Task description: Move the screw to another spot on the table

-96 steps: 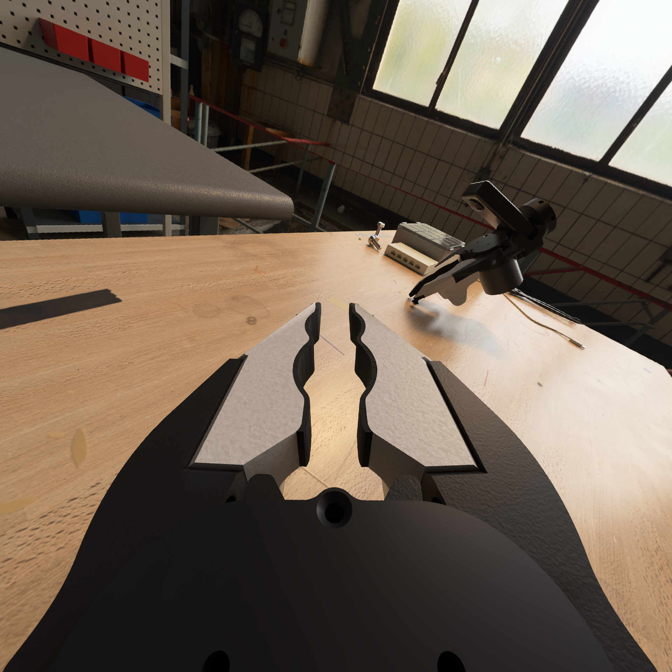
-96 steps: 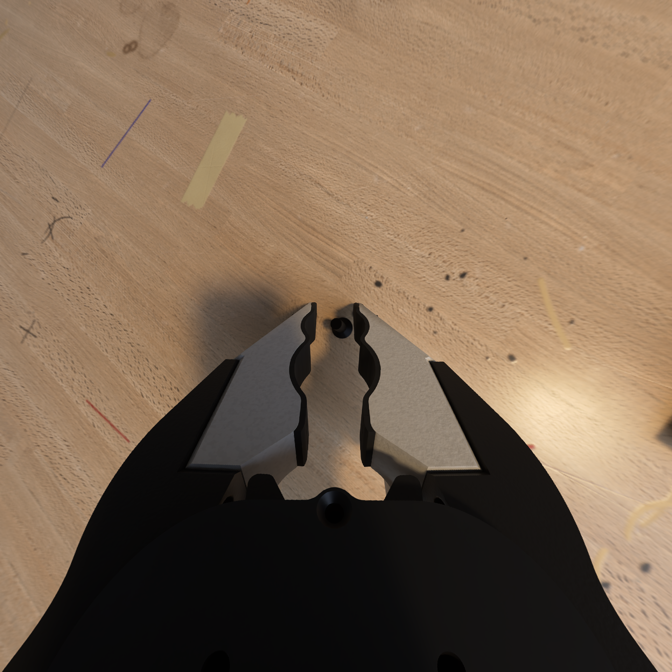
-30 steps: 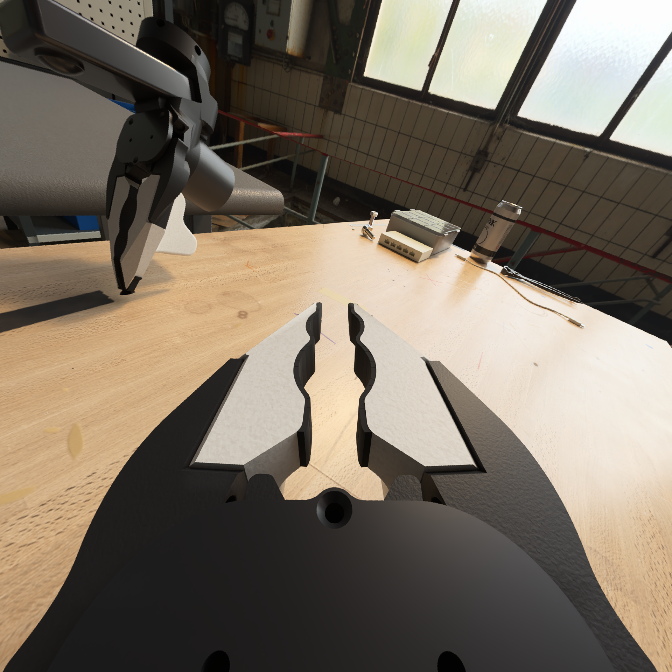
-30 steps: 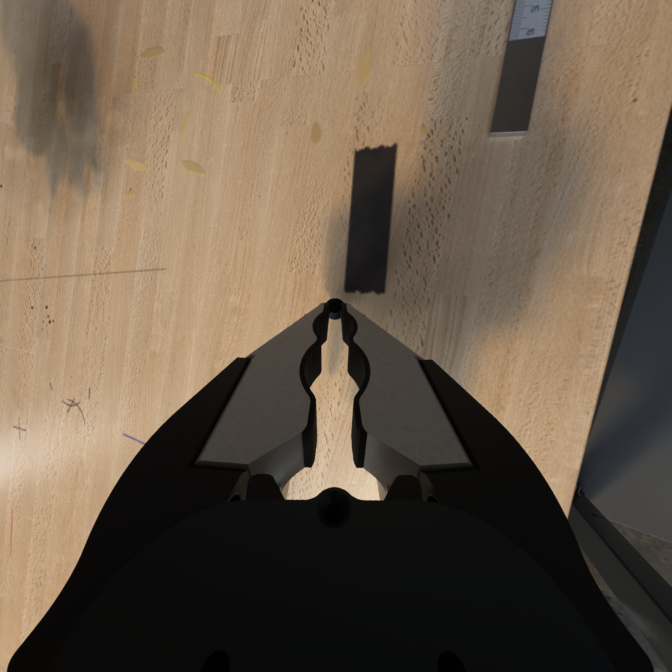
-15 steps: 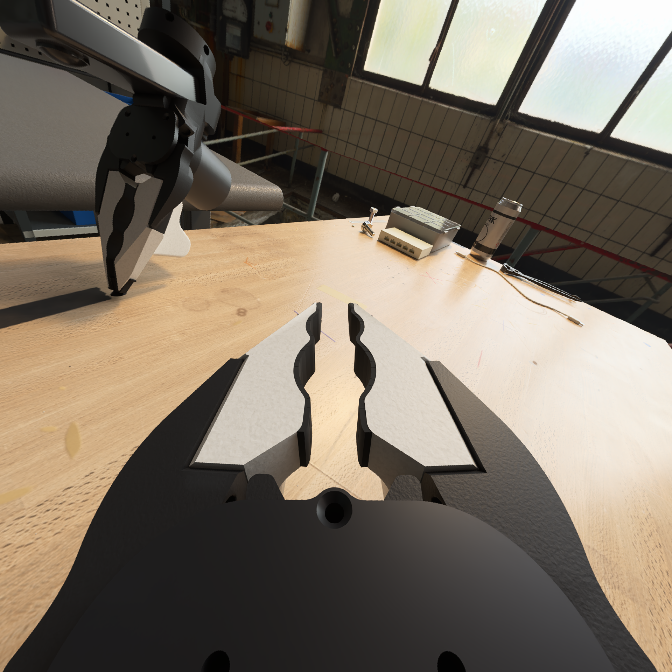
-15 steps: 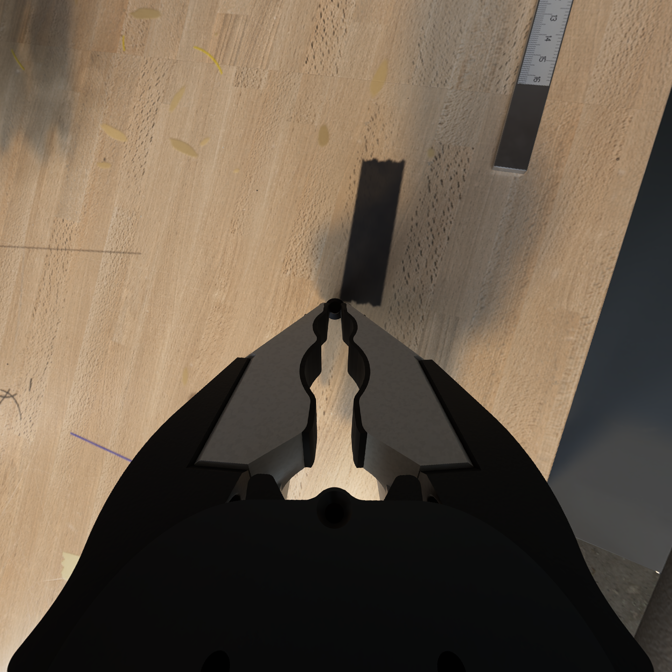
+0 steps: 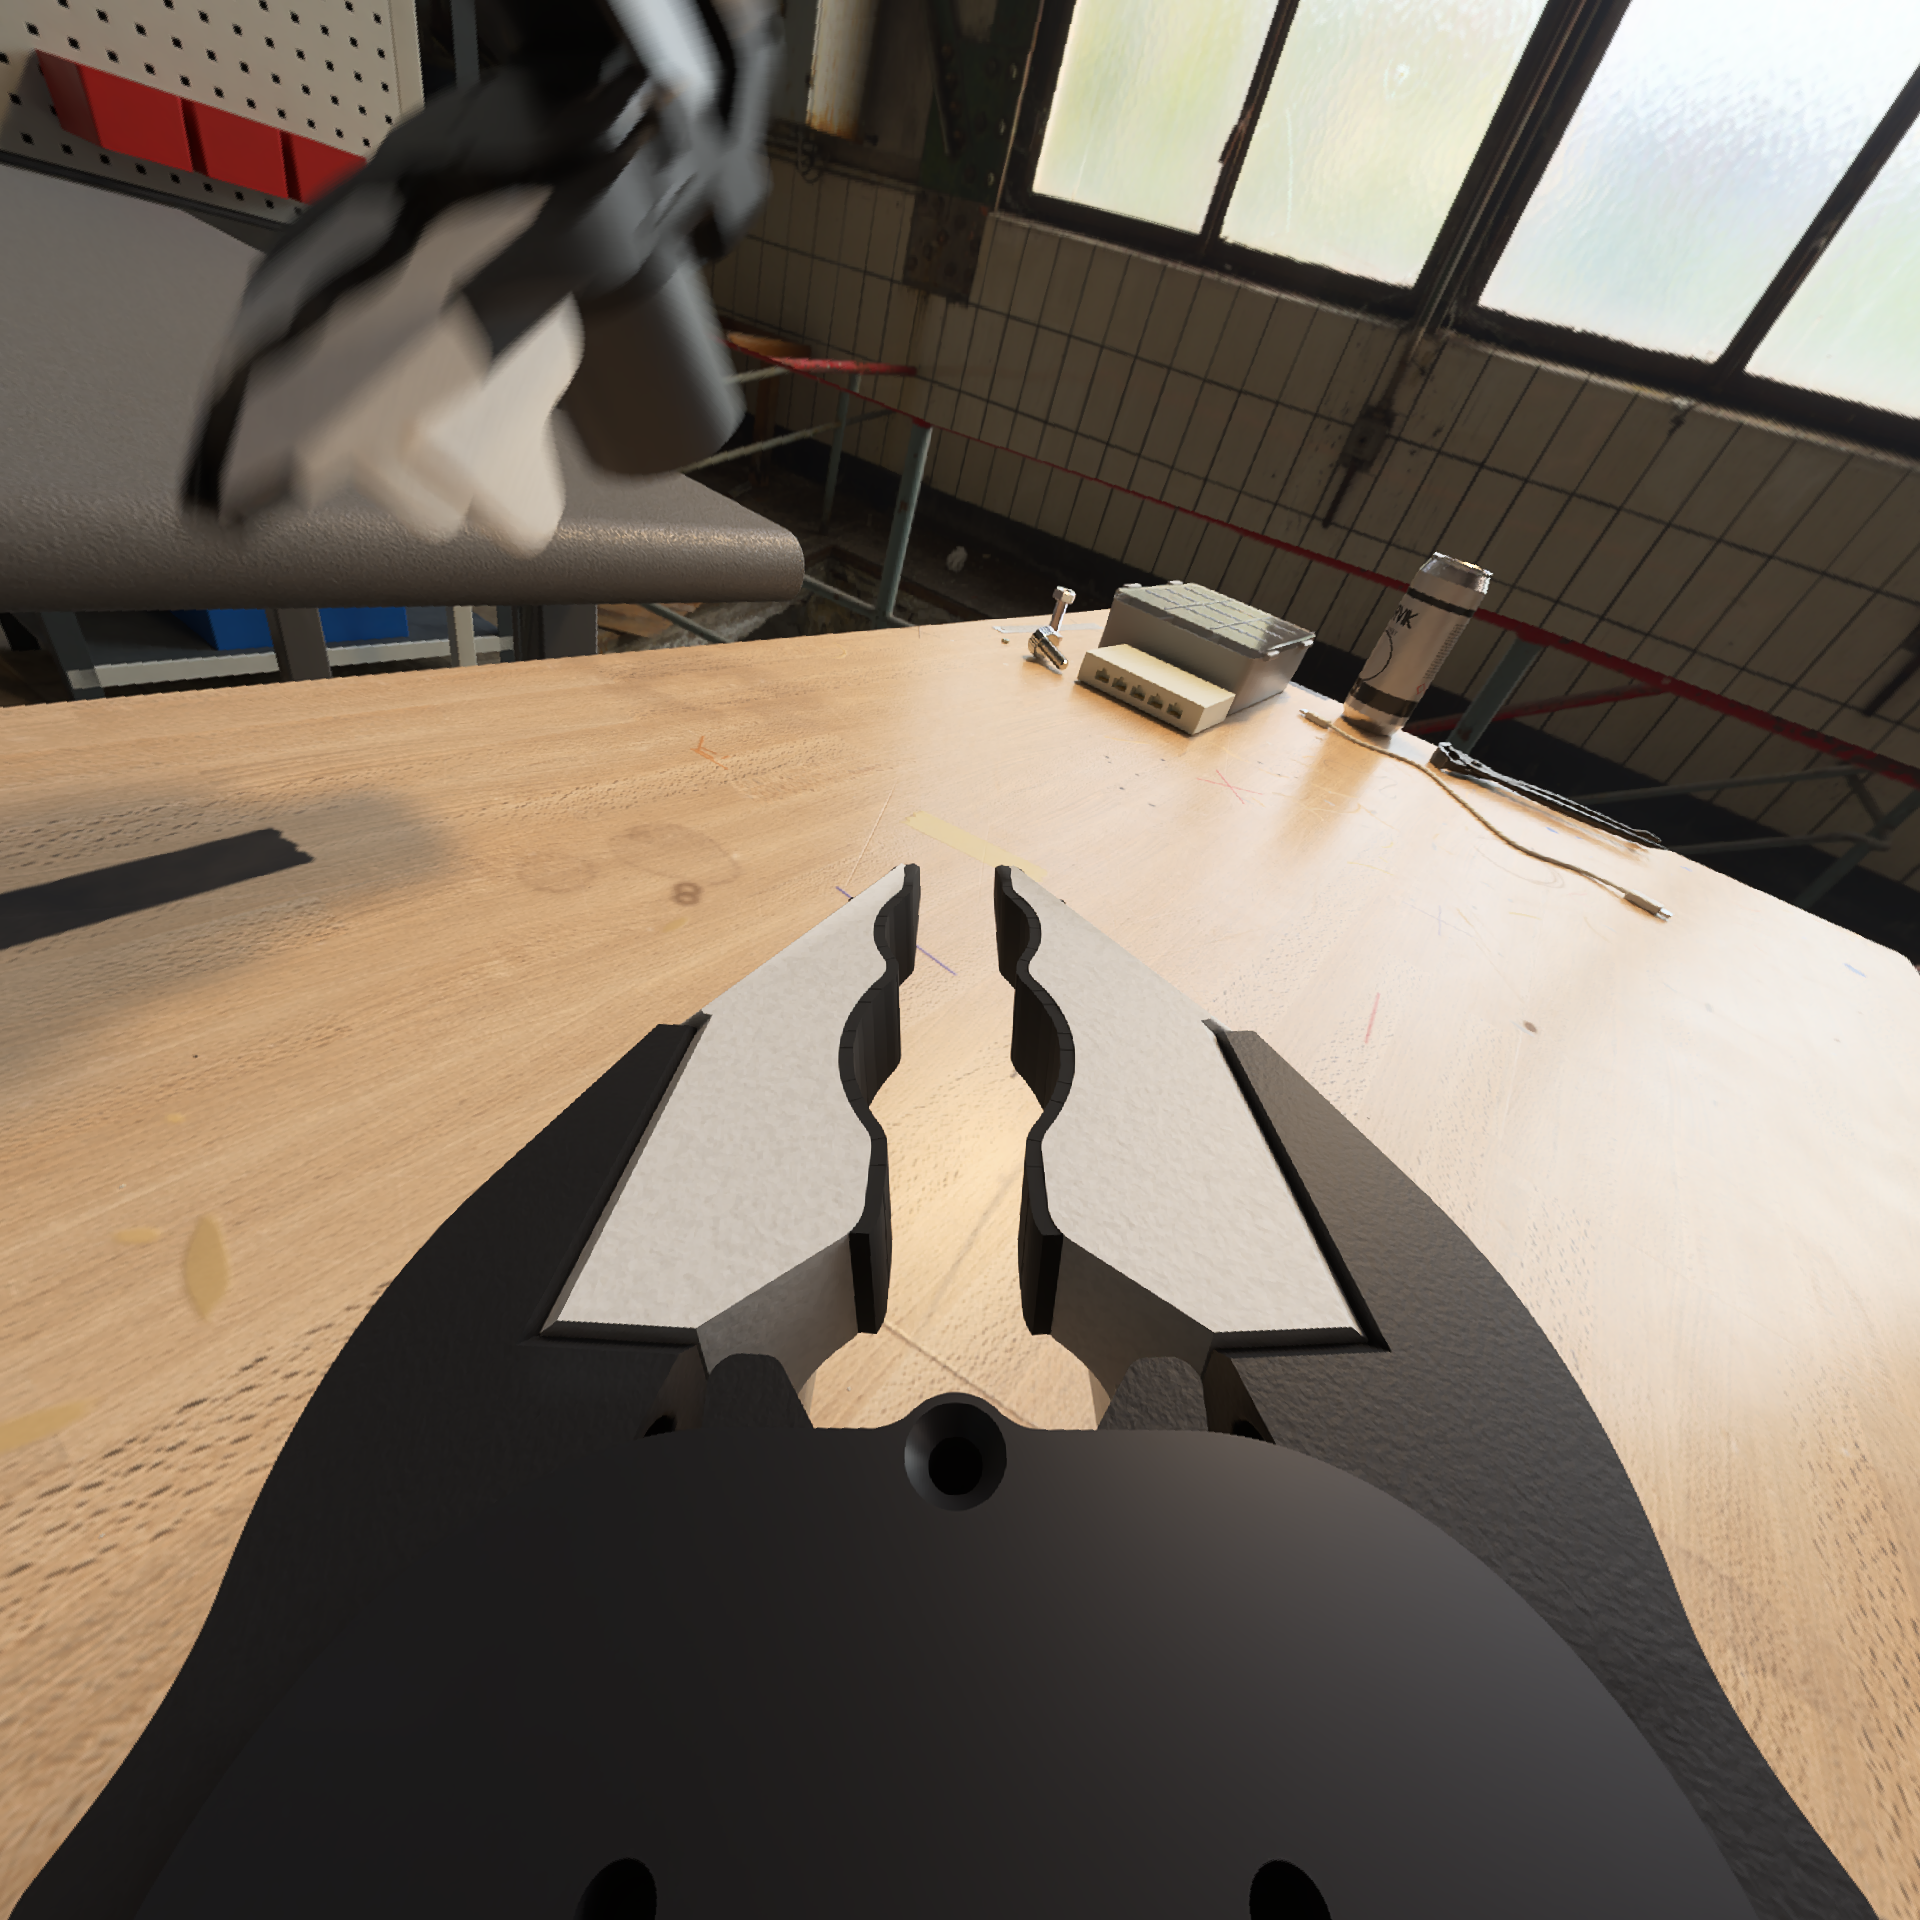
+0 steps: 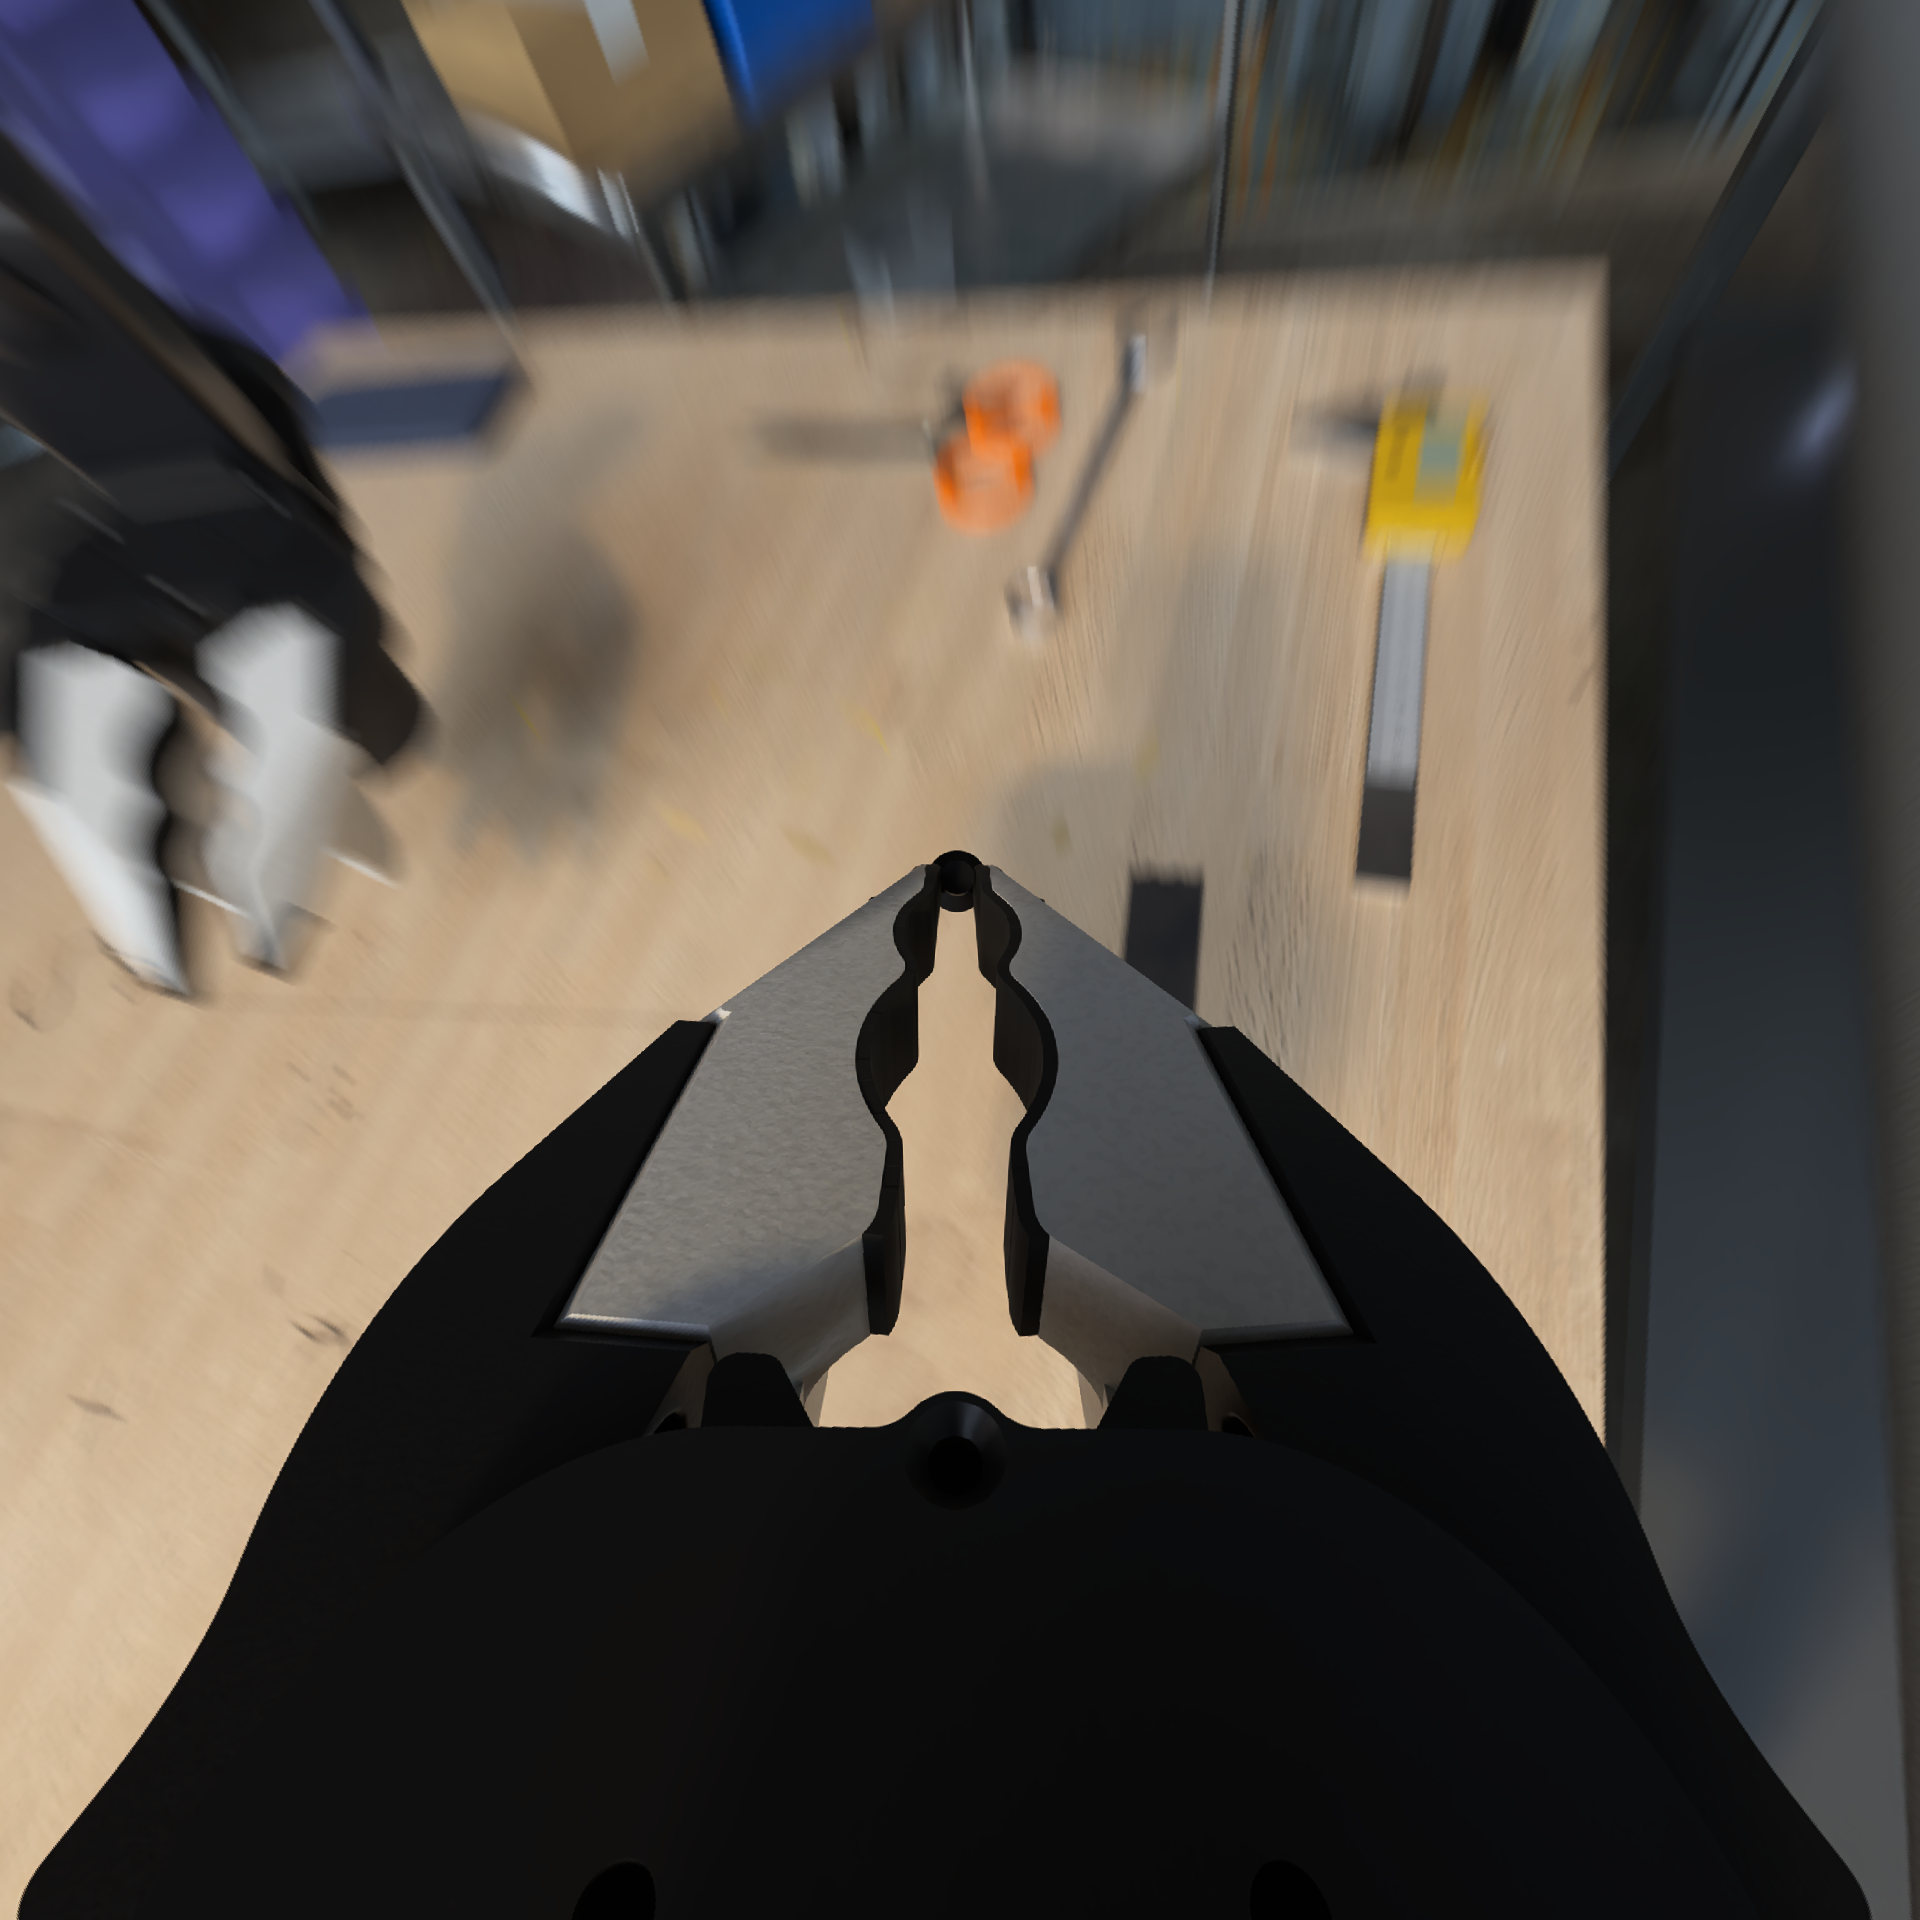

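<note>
The right gripper [image 8: 957,883] has its jaws pinched on the small black round-headed screw [image 8: 956,871], held at the very tips above the pale wooden desk [image 8: 727,935]. Past those jaws, blurred, lie an orange round object [image 8: 992,447], a yellow tape measure [image 8: 1421,473] with its grey blade drawn out, and a strip of black tape [image 8: 1162,940] just to their right. The left gripper [image 7: 956,883] hovers low with jaws narrowly parted and bare. Far beyond its jaws, to the right, stand a grey ribbed box [image 7: 1195,649], a silver bolt [image 7: 1049,634] and a white can [image 7: 1418,644] before a tiled wall [image 7: 1351,436] under frosted windows [image 7: 1558,135]
</note>
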